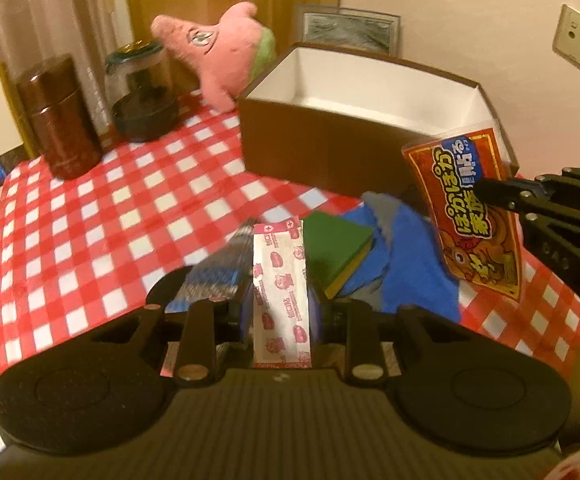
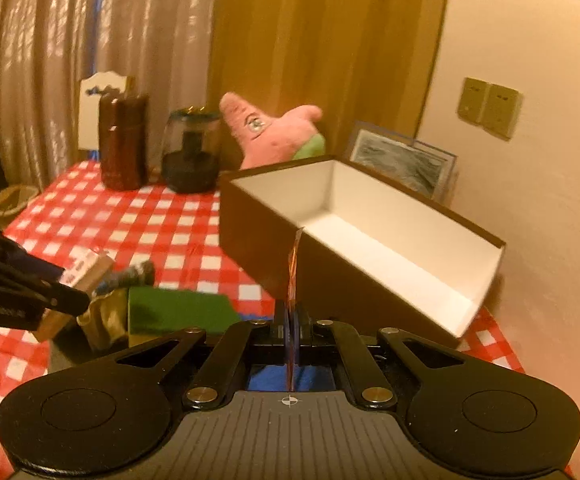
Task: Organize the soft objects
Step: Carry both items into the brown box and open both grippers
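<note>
Both tools are clamped shut: the left gripper [image 1: 280,312] pinches one bandage packet [image 1: 280,284], the right gripper [image 2: 291,322] one red warmer packet [image 1: 475,216], near the single open box [image 1: 321,160]. One sponge [image 1: 339,250], one blue cloth [image 1: 405,256], one pink plush [image 1: 226,54] and two jars wait on the checked tablecloth [image 1: 90,208].

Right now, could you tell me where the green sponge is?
In the left wrist view, the green sponge lies on the checked tablecloth, between the held bandage packet and the blue cloth.

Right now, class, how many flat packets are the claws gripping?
2. The left claw grips a bandage packet; the right claw grips a red heat-pad packet near the open box.
</note>
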`<state>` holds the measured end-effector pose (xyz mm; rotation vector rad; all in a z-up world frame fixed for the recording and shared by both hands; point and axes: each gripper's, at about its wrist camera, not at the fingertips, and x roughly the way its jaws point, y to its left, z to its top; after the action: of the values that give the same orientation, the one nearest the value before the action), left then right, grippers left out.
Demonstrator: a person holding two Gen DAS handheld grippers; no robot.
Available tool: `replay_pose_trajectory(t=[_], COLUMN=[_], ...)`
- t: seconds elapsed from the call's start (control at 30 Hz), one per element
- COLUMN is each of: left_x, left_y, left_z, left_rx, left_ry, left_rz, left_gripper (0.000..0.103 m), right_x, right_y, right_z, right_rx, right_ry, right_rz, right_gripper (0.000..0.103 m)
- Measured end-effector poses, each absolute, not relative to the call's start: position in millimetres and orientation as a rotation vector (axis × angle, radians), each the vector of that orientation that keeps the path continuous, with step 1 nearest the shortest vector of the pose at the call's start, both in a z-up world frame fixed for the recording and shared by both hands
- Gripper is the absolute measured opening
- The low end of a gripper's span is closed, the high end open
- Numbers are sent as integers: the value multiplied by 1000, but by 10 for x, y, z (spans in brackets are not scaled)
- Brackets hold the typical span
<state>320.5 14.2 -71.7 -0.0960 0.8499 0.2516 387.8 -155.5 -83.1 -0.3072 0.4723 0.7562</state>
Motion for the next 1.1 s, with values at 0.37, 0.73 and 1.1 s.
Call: replay_pose_trajectory(t=[0.37,0.73,1.1], left_x=[3626,4295,5100], left_y=[116,85,-67], left_z=[-302,67,31], left_rx=[-46,-21,-18], left_ry=[773,679,691], left_rz=[182,124,93], left_gripper=[26,26,26], right_x=[4025,4502,5229], right_y=[-1807,-1898,-1770], right_z=[-245,310,226], right_rx=[-169,-67,-25], right_ry=[486,410,451], right_rz=[738,706,650], right_gripper=[2,2,2])
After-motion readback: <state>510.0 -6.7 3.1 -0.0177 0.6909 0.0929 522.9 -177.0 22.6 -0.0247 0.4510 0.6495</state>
